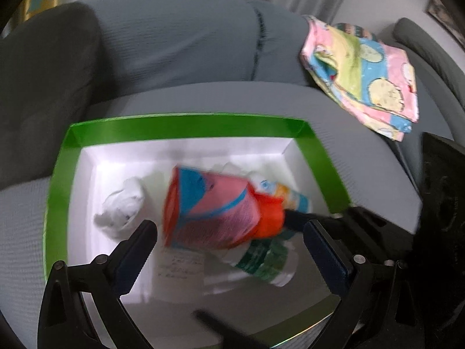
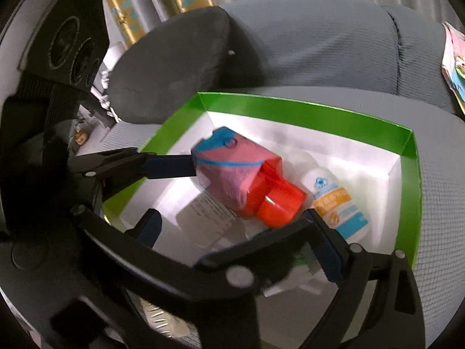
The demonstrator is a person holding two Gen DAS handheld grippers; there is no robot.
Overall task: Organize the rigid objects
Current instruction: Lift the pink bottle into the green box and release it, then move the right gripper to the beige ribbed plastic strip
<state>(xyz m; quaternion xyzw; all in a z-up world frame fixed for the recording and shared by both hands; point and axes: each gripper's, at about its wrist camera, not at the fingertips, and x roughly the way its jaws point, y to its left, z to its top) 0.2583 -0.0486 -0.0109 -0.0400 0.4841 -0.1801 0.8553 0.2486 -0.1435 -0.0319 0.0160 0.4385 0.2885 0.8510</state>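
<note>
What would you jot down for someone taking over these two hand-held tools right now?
Left tool: open, its fingers either side of the pink-and-red object, not shut on it.
Right tool: open, empty, over the green box.
Done: the pink-and-red object, the orange-labelled bottle and the green-labelled bottle lie in the box on the sofa.
Left: no rigid item shows outside the box; probably just draw both tools back.

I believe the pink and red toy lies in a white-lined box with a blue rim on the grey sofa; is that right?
Not quite: the box has a green rim, not a blue one, as the left wrist view shows. The rest holds.
</note>
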